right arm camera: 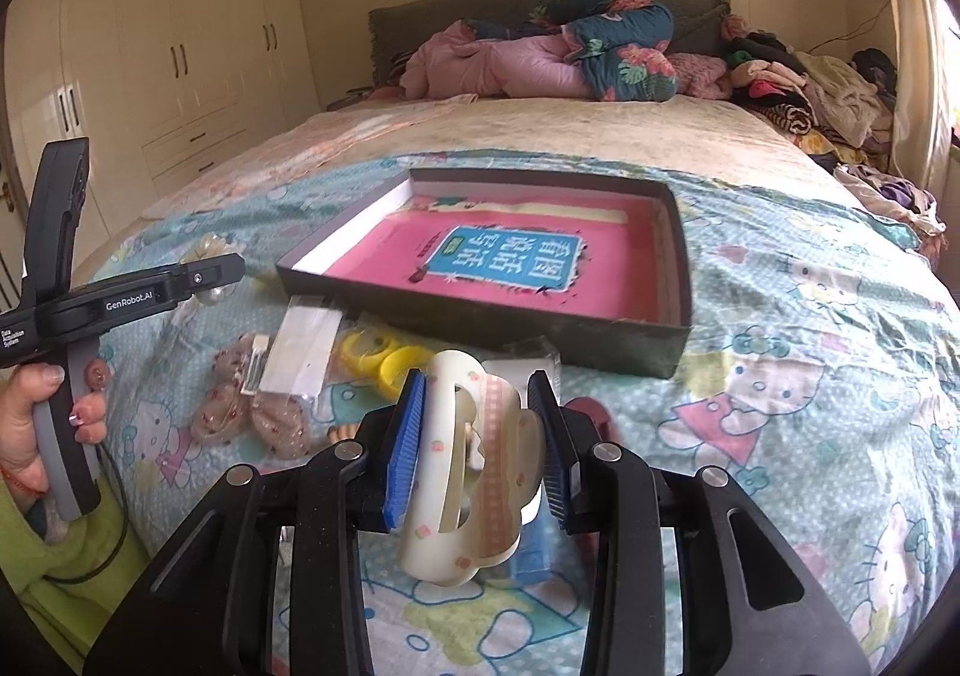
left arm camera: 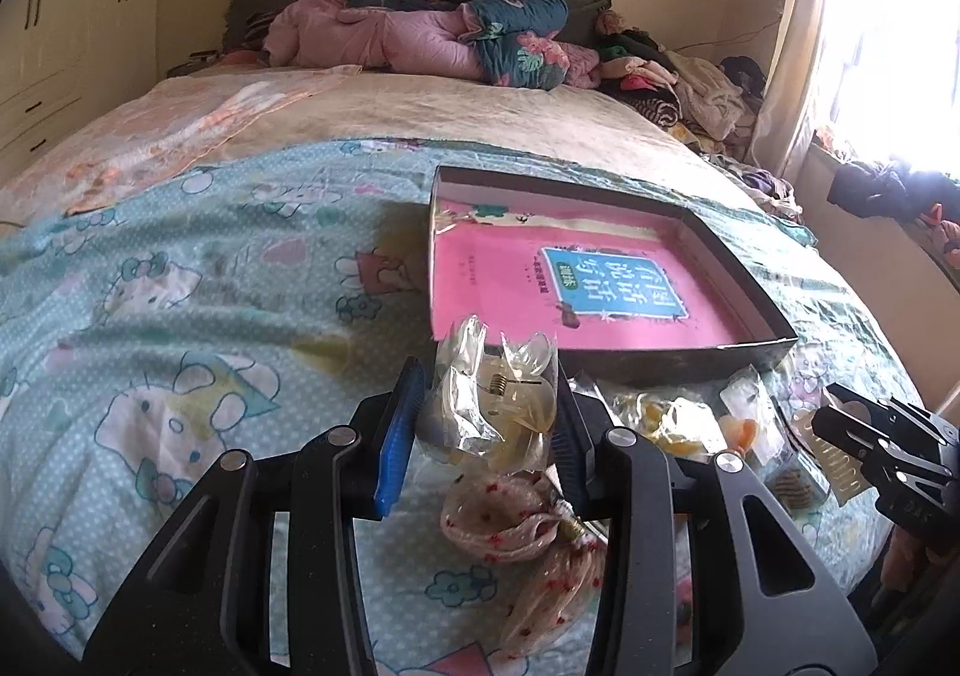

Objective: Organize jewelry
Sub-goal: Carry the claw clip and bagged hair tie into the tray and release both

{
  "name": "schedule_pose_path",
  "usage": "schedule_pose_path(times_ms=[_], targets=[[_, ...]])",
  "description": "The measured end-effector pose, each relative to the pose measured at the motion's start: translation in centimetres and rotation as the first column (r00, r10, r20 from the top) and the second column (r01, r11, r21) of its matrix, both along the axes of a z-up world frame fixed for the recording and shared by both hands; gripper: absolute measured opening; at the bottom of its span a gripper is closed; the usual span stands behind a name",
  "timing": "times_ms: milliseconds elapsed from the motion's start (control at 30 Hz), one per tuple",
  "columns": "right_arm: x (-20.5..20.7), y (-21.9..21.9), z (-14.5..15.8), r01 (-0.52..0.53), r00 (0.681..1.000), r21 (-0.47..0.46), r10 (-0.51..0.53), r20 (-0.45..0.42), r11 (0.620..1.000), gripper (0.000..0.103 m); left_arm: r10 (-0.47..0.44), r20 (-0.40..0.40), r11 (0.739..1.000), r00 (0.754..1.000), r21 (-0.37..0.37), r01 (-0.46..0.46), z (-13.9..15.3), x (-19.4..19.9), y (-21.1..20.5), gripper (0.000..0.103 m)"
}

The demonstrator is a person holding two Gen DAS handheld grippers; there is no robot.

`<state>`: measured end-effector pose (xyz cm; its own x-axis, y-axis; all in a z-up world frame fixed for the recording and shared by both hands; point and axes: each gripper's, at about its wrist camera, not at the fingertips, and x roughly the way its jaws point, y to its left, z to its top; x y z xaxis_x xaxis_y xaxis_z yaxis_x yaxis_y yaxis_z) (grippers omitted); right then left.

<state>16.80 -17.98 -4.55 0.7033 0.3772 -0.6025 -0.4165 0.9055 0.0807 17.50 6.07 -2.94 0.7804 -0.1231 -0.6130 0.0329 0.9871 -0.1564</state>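
Right wrist: right hand-held gripper (right arm camera: 480,439) grips white hair claw (right arm camera: 474,472) near box (right arm camera: 624,343).

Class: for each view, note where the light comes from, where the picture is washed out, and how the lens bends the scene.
Left wrist view: daylight from the window at upper right blows out to white; the bed bulges under fisheye bend, corners dark. Right wrist view: softer, even light with glare only at the right edge; the wardrobe curves inward; the hair claw in the right gripper looks sharp.
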Motion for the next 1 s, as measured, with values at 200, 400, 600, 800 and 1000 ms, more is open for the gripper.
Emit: schedule_pose_path(times_ms=[200,400,600,800,1000], targets=[[1.6,-2.1,0.8,0.058,0.998,0.01,-0.059,0.012,0.998,0.034,-0.034,0.012,0.999,0.999,0.004,0.034,0.7,2.1,-2.0,0.031],[3.4,-3.6,0.9,0.102,0.995,0.002,-0.102,0.012,0.995,0.034,-0.066,-0.01,0.998,0.998,0.01,0.066,0.2,4.0,-3.8,0.031],[5.7,-4.0,0.8,0.123,0.992,0.001,-0.123,0.004,0.992,0.034,-0.082,-0.041,0.997,0.996,0.008,0.082,-0.3,6.0,-4.6,0.031],[8.7,-3.3,0.4,0.133,0.991,-0.012,-0.133,-0.005,0.991,0.034,-0.08,-0.079,0.997,0.994,0.01,0.081,-0.8,8.5,-4.6,0.031],[12.0,-2.4,-0.1,0.133,0.991,-0.02,-0.133,-0.034,0.991,0.034,-0.079,-0.116,0.997,0.99,0.008,0.081,-1.7,10.2,-4.4,0.031]])
